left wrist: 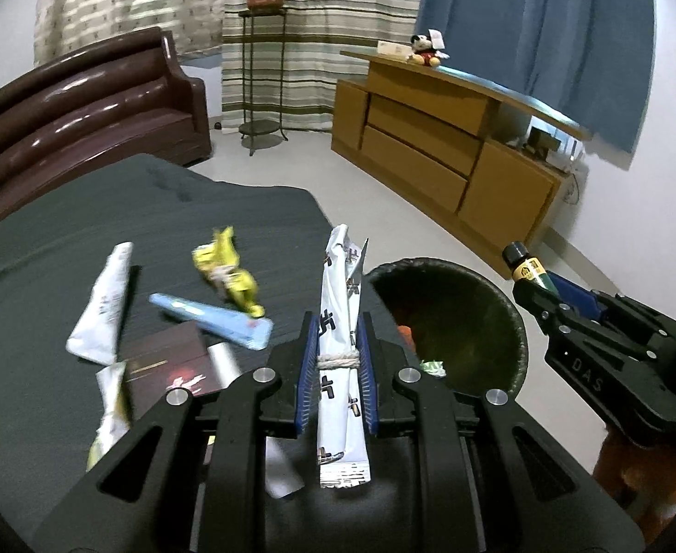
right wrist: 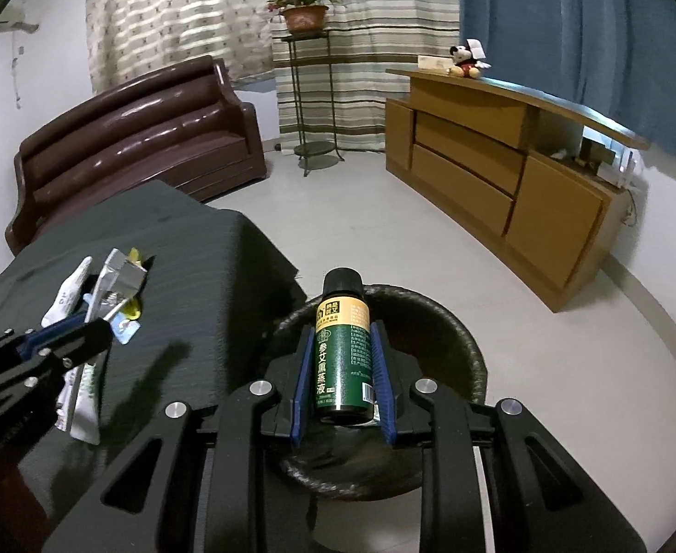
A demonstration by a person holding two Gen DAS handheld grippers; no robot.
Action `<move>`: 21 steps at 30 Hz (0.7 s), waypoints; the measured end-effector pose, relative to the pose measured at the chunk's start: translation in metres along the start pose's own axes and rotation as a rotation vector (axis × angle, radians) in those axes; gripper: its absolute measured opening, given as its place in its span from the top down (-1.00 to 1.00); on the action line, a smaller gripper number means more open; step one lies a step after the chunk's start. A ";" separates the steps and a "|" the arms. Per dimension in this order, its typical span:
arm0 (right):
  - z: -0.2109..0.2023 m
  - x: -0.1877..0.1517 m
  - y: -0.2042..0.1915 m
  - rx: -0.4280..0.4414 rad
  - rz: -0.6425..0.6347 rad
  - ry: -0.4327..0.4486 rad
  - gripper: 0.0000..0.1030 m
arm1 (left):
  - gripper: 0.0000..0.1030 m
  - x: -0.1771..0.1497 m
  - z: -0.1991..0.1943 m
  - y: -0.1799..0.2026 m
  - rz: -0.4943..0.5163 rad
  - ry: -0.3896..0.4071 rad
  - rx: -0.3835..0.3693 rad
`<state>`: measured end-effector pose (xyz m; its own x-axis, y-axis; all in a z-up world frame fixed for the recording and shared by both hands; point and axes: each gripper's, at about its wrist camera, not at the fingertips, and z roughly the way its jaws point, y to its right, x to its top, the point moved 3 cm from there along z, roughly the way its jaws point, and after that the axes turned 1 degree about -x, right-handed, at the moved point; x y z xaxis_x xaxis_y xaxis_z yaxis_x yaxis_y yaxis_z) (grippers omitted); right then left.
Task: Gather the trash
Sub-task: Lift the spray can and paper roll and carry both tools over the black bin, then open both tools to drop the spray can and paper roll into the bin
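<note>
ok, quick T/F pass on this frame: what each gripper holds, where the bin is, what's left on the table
1. The left gripper is shut on a white sachet. True.
2. The right gripper is empty. False: it is shut on a green bottle with a black cap.
3. The dark bin already has items inside. True: orange and green-white bits show.
4. The table holds no more trash. False: a yellow wrapper, a blue packet and a white tube lie there.
5. The bottle is over the sofa. False: it hangs above the bin.

Left gripper clamped, right gripper clamped — both apparently angled downward
</note>
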<state>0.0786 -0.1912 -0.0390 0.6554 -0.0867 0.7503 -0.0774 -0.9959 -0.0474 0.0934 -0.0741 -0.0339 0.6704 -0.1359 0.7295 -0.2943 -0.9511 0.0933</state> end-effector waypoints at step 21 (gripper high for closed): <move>0.020 -0.001 0.033 -0.021 0.059 -0.020 0.52 | 0.66 0.007 0.054 0.040 0.059 -0.059 0.010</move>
<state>0.0904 -0.2248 -0.0545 0.6642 -0.1457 0.7332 -0.1320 -0.9883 -0.0768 0.1233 -0.1286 -0.0614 0.6911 -0.2078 0.6922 -0.3281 -0.9436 0.0443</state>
